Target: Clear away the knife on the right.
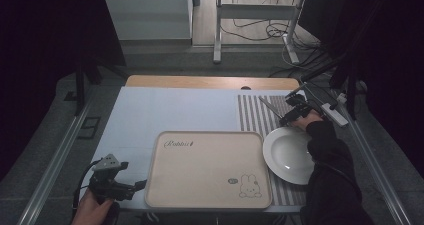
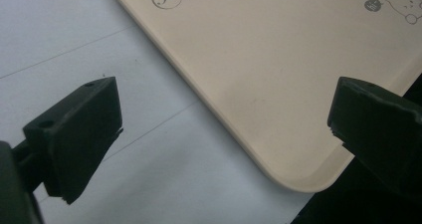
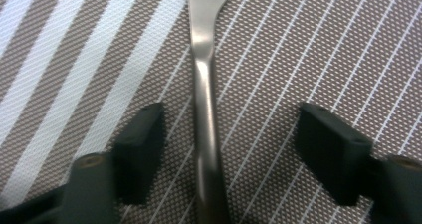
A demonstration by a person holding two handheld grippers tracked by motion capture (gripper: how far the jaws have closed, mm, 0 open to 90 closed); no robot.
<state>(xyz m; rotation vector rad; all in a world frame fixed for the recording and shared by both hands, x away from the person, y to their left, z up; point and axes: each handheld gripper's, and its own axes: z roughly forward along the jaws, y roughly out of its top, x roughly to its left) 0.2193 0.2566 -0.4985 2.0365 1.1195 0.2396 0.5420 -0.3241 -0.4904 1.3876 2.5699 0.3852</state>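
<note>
Two grippers are standing open: the right gripper (image 3: 226,154) is straddling the metal utensil (image 3: 205,134) lying ungrasped on the striped placemat (image 3: 308,50) beyond the plate (image 1: 290,155), while the left gripper (image 2: 224,134) is idling by the tray (image 2: 278,59).

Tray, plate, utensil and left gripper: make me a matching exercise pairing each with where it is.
Things:
1. tray
2. plate
3. metal utensil
4. left gripper

Places:
A. on the striped mat, between open black jaws
B. middle of the table, rabbit picture on it
C. at the tray's near left corner
D. on the striped mat, just right of the tray

Pairs: 1-B, 2-D, 3-A, 4-C
</note>
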